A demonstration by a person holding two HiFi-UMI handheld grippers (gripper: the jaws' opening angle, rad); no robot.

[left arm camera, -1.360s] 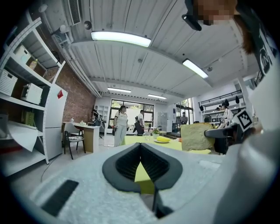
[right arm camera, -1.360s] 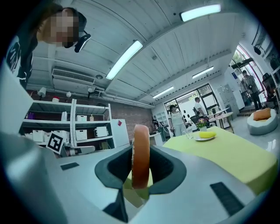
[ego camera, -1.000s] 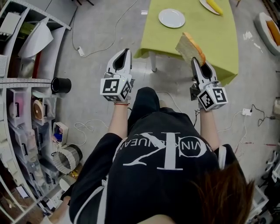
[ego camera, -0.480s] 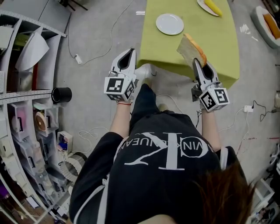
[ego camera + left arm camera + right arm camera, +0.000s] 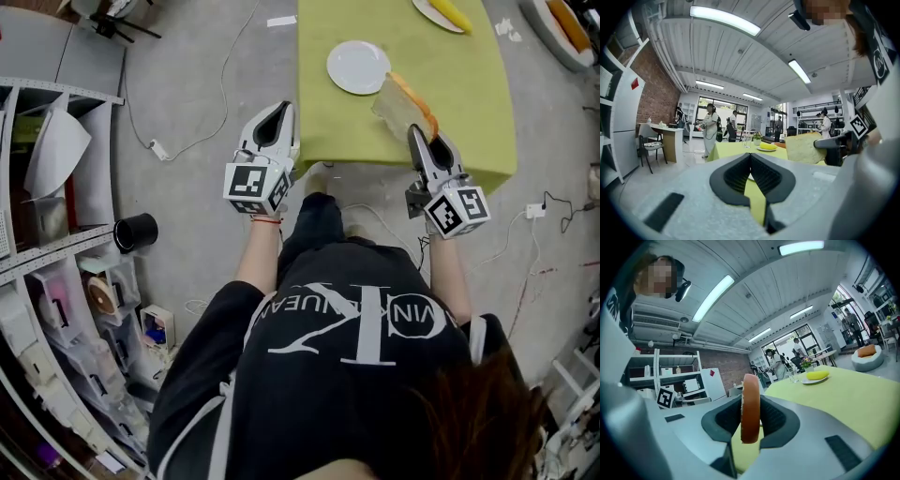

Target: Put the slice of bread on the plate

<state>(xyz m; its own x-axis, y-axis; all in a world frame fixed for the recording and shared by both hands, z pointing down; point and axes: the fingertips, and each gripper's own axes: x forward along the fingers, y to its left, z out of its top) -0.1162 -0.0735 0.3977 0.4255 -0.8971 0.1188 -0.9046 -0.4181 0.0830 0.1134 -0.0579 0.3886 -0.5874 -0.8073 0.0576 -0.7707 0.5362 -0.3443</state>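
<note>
Bread slice (image 5: 401,101) stands on edge, clamped in right gripper (image 5: 417,132)

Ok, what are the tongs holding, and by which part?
Right tongs pinch the slice of bread by its near edge, the rest sticking out forward. Left tongs are shut on nothing.

matt yellow-green cloth covers the table (image 5: 469,112); the plate (image 5: 358,67) looks smooth, glossy white.
</note>
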